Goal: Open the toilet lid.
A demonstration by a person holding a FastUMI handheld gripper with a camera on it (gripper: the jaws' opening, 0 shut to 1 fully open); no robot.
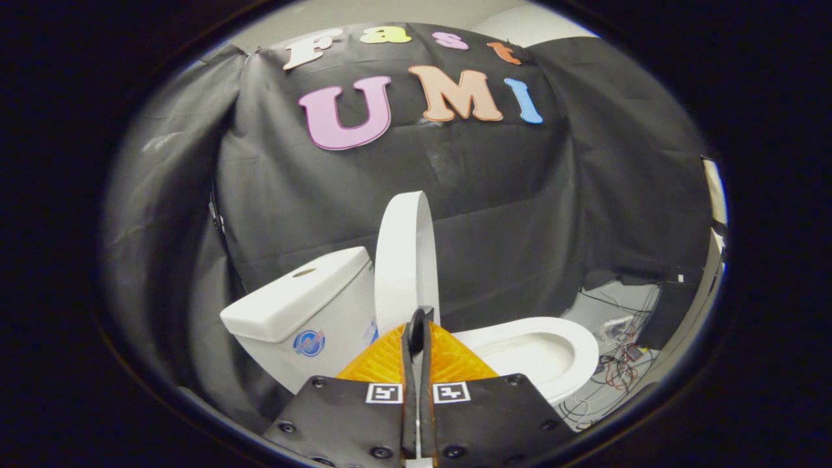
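A white toilet stands against the black cloth wall. Its lid [404, 260] is raised and stands nearly upright, seen almost edge-on, next to the tank [302, 302] on the left. The seat and bowl [559, 344] lie uncovered to the right. My gripper [418, 323] is shut, its two fingers pressed together with nothing visibly between them. The fingertips sit right in front of the lid's lower part; I cannot tell whether they touch it.
The black cloth wall hangs close behind and beside the toilet. Loose cables [614, 370] and a small white device lie on the floor to the right of the bowl. A pale panel edge [712, 260] stands at the far right.
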